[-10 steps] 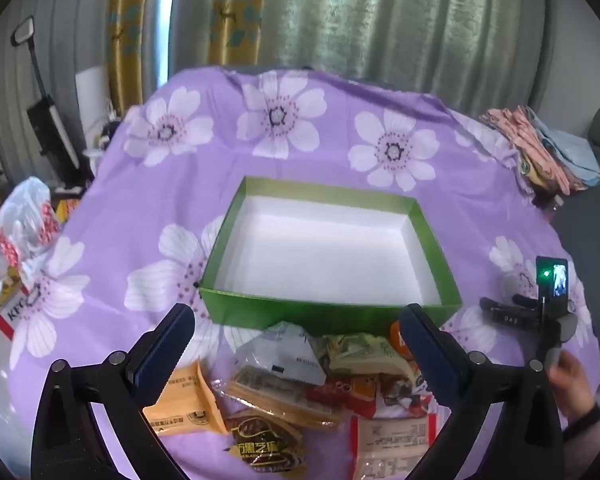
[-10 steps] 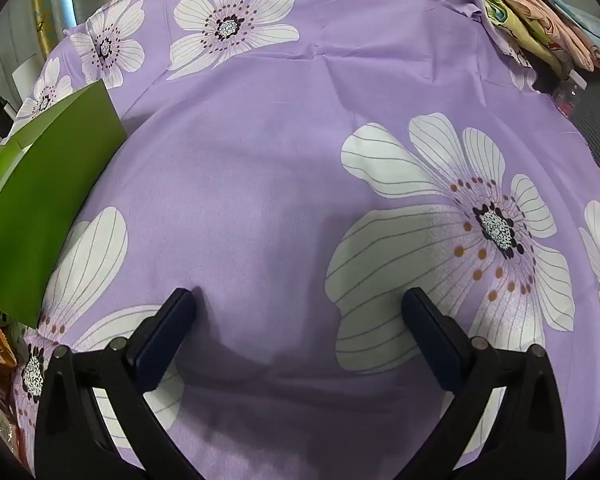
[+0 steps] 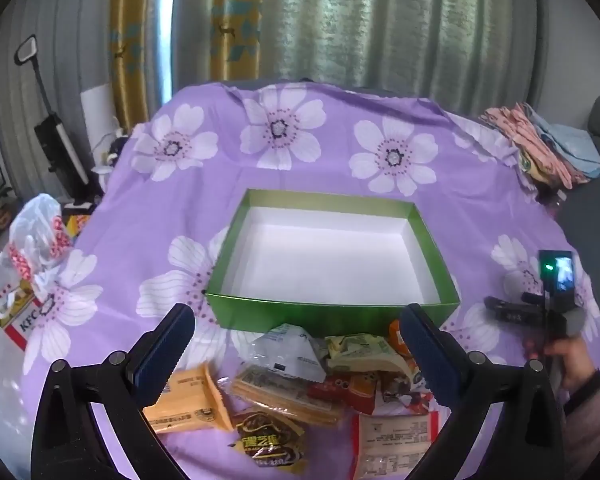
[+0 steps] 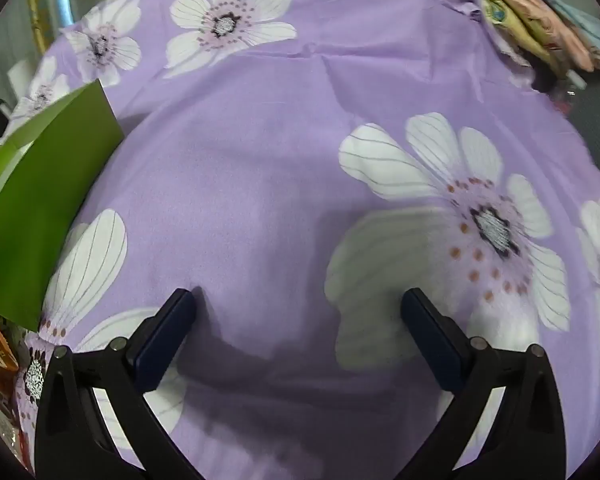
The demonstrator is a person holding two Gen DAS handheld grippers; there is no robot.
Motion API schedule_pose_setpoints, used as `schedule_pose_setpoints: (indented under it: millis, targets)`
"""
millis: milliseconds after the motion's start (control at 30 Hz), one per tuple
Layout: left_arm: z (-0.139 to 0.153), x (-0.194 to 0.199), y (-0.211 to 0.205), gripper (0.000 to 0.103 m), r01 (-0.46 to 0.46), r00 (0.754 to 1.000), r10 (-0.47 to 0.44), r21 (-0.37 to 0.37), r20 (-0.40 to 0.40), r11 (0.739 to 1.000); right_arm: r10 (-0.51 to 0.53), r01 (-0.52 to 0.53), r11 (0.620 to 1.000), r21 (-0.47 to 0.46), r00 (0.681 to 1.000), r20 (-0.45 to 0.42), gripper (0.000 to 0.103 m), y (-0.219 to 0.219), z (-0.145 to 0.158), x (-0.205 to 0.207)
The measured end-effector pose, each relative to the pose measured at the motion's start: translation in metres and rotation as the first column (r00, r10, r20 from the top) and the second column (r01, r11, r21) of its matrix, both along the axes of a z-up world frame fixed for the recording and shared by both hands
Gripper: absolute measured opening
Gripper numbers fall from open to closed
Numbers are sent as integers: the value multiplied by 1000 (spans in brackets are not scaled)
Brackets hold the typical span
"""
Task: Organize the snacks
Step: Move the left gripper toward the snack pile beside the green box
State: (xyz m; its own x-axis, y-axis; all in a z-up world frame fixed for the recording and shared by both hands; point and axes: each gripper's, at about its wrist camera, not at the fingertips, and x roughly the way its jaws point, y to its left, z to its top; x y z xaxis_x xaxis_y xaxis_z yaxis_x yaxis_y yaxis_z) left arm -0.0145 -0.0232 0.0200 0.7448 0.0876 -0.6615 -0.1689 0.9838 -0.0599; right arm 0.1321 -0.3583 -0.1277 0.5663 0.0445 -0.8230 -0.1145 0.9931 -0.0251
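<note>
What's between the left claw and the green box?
In the left wrist view, the snack packets lie between the open left claw and the empty green box.

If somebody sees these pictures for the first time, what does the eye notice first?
First the green box, open and empty, in the middle of the purple flowered cloth. Then the heap of snacks lying in front of it, between the fingers of the open left tool.
</note>
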Motion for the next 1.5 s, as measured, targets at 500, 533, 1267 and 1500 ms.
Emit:
schedule_pose_setpoints:
  millis: [500,533,1267,1500]
  targets:
    - [5,-37,6,102,-37,999,37,11,8,999,312,-343,932,120,924,222,103,108,116,-154]
    - [5,-39,7,102,-39,999,39,12,10,999,318,-352,927,126,919,232,103,113,119,-160]
    - [-4,-65,-6,102,46,999,-47,-49,-26,998,359,-395,915,84,892,275,103,150,127,-228]
    - [-19,-62,-13,102,112,990,-122,-129,-71,985,349,-382,919,102,905,244,103,145,116,-231]
